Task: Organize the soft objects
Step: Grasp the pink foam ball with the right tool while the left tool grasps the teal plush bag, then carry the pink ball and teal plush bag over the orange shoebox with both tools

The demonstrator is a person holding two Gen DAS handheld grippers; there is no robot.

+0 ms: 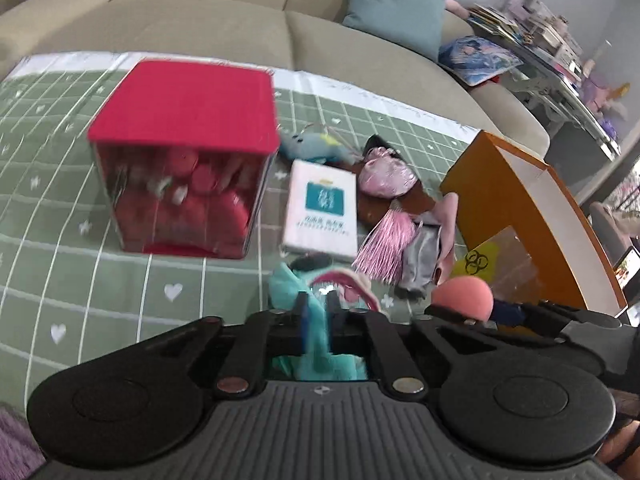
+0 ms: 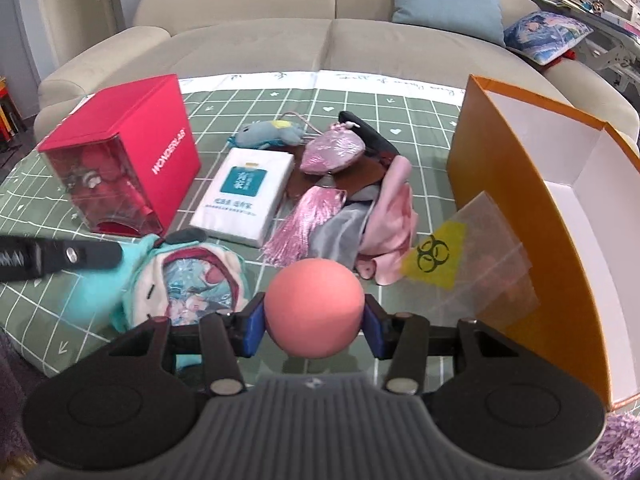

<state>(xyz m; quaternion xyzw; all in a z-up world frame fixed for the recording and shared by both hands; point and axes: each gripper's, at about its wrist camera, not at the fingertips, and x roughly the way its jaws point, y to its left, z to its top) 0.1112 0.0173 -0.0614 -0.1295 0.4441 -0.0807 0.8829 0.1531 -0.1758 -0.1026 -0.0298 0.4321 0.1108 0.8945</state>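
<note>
The pink ball [image 2: 315, 307] sits squarely between the right gripper [image 2: 315, 322] pads, pinched on both sides and held up off the green checked cloth [image 2: 120, 360], near its front edge. Over on the left side, the left gripper [image 1: 318, 312] has its narrow fingers closed on the teal fabric of the teal plush pouch [image 2: 176, 284], which hangs in that grip just above the cloth's front edge; the view here is blurred.

Behind the pouch stands the red box [image 2: 132, 152] with its clear front, toward the cloth's left edge. Beside it lies the white tissue pack [image 2: 244, 196], middle of the cloth. Behind that, the small blue plush [image 2: 268, 134] toward the far edge. To the right of the pack, a pink satin pouch [image 2: 332, 152] with a pink tassel [image 2: 304, 220], then a heap of pink and grey cloths [image 2: 380, 216]. Along the right edge stands the open orange box [image 2: 500, 184], a clear bag with a yellow biohazard label [image 2: 434, 254] leaning against it.
</note>
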